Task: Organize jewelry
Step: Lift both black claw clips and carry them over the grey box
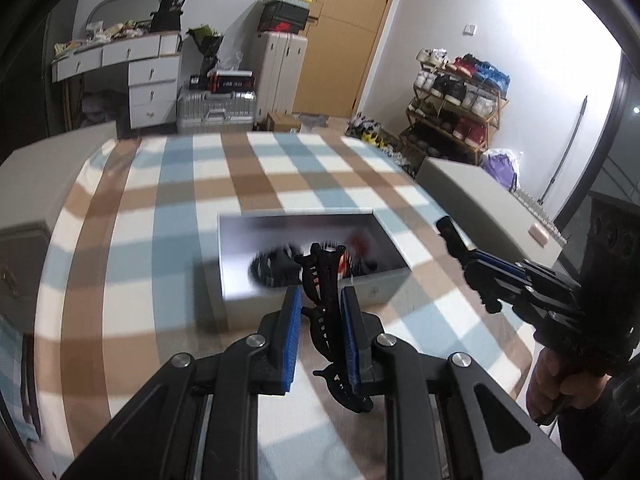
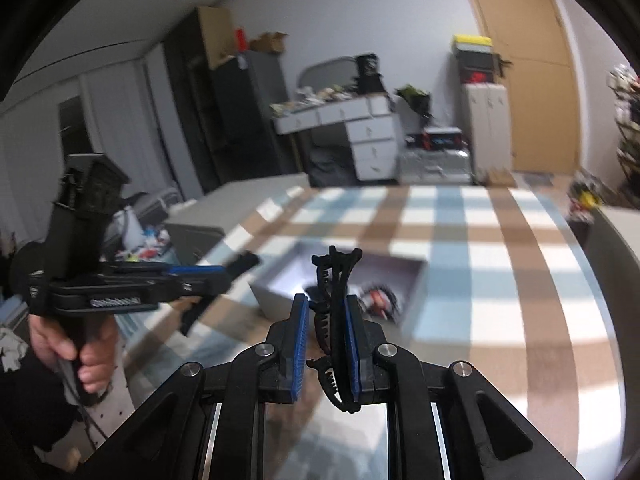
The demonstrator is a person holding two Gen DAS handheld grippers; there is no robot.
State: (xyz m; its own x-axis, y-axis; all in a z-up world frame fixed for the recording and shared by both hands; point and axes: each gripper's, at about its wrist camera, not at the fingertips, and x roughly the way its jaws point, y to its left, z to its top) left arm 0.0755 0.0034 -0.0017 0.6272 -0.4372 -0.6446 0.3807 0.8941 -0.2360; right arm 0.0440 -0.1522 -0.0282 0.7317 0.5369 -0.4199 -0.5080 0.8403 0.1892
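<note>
A grey open box (image 1: 394, 284) sits on the checked tablecloth and holds dark hair accessories with a red one (image 1: 360, 240); it also shows in the right wrist view (image 2: 276, 300). My left gripper (image 1: 320, 300) has a black claw hair clip (image 1: 324, 308) between its blue pads, just in front of the box. My right gripper (image 2: 326, 304) likewise has a black claw clip (image 2: 334, 320) between its pads, near the box's front corner. The right gripper also appears at the right edge of the left wrist view (image 1: 450, 232), and the left gripper at the left of the right wrist view (image 2: 244, 262).
The table (image 1: 160, 208) wears a blue, brown and white checked cloth. Grey cabinets stand at its left (image 1: 32, 184) and right (image 1: 480, 196). Behind are a white desk (image 1: 132, 76), suitcases (image 1: 216, 108), a wooden door (image 1: 344, 32) and a shoe rack (image 1: 456, 100).
</note>
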